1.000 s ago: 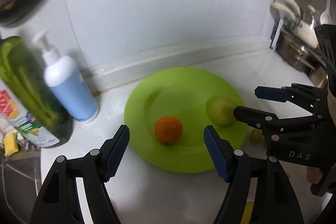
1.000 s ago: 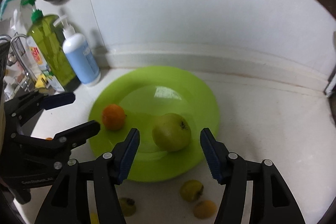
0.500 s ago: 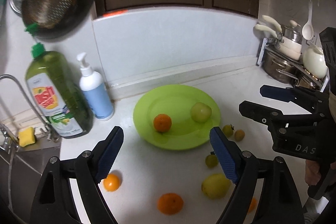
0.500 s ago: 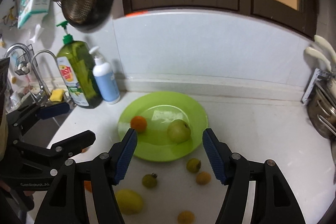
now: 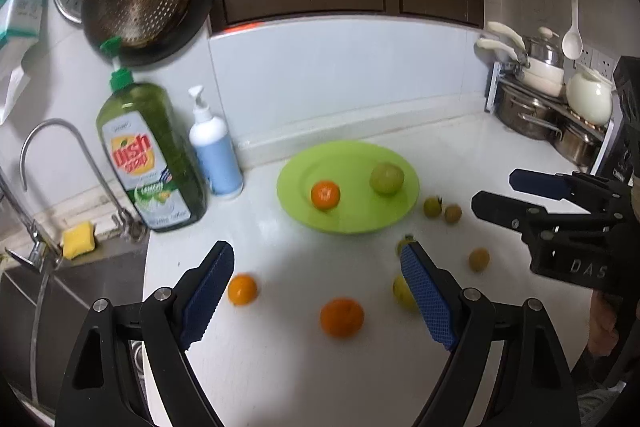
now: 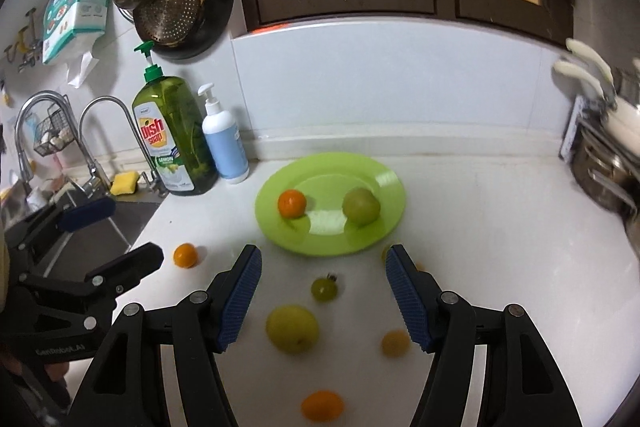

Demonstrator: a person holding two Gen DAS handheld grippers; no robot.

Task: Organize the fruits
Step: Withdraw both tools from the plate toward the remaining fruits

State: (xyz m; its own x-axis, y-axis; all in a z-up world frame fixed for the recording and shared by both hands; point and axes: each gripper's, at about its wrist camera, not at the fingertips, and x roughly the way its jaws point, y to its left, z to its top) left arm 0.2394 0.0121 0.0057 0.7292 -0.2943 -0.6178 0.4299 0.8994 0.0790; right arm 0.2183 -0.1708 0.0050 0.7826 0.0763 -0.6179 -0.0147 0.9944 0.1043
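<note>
Between picks. Left tongs [image 5: 316,291] spread wide and empty, jaws just opened further; right tongs [image 6: 322,297] also spread, empty, jaws just opened a little. Both pulled back from the plate [image 5: 400,215] and hanging over the loose fruit on the tabletop [image 5: 280,367].

On the plate already: one orange [image 5: 325,194] and one green apple [image 5: 386,179], apart from each other. Off the plate, on the tabletop: small orange [image 5: 242,289] beside the left pad, bigger orange [image 5: 341,318] between the left jaws' line, yellow-green fruit [image 6: 292,329] and small green tomato [image 6: 324,289] between the right jaws' line, small yellowish fruit [image 6: 395,343] near the right pad, two small ones [image 5: 433,207] just beside the plate's right rim.

Likely step: choosing next fruit. Next move: lower tongs over one fruit, straddle it, close gently, lift to a bare part of the plate. Round fruit prone to rolling; squeeze centred.
</note>
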